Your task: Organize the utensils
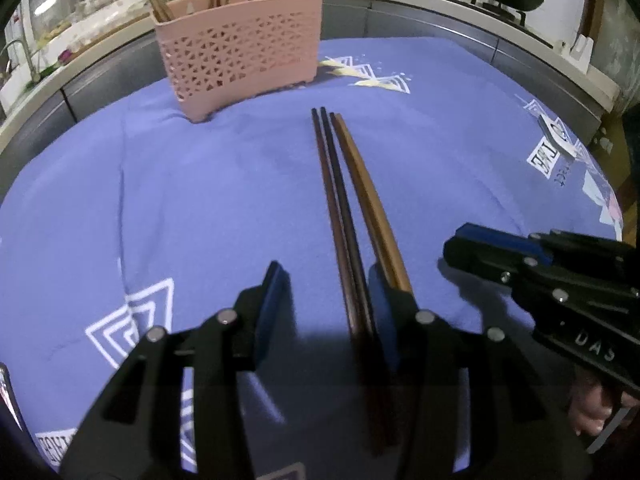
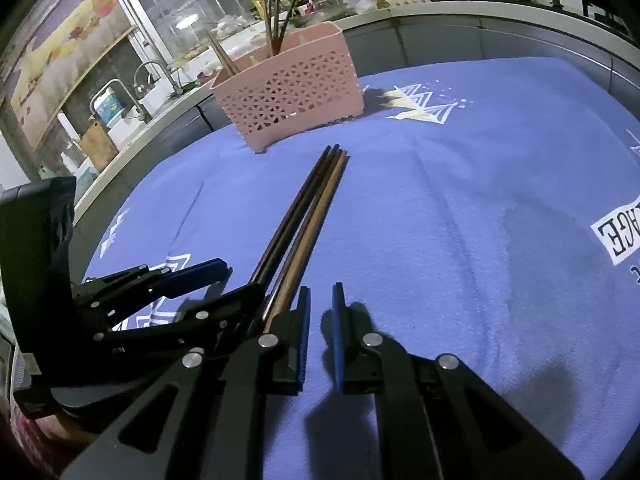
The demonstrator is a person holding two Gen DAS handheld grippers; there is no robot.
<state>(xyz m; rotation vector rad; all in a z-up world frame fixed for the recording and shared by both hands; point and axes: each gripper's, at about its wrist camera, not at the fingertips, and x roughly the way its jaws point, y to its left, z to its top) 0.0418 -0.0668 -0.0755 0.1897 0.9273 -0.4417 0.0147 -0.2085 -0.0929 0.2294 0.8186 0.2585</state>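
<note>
Dark chopsticks [image 1: 340, 200] are straddled by the wide-open left gripper [image 1: 326, 292] for pickup; the right gripper [image 2: 320, 336], slightly parted and empty, is parked beside them.

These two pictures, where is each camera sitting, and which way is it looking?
Left wrist view: sits on the left gripper, looking forward along its open fingers, which straddle the dark chopsticks; the right gripper enters from the right.
Right wrist view: sits on the right gripper, looking across the blue cloth; the left gripper shows at left.
Both views share the chopsticks and the pink basket.
</note>
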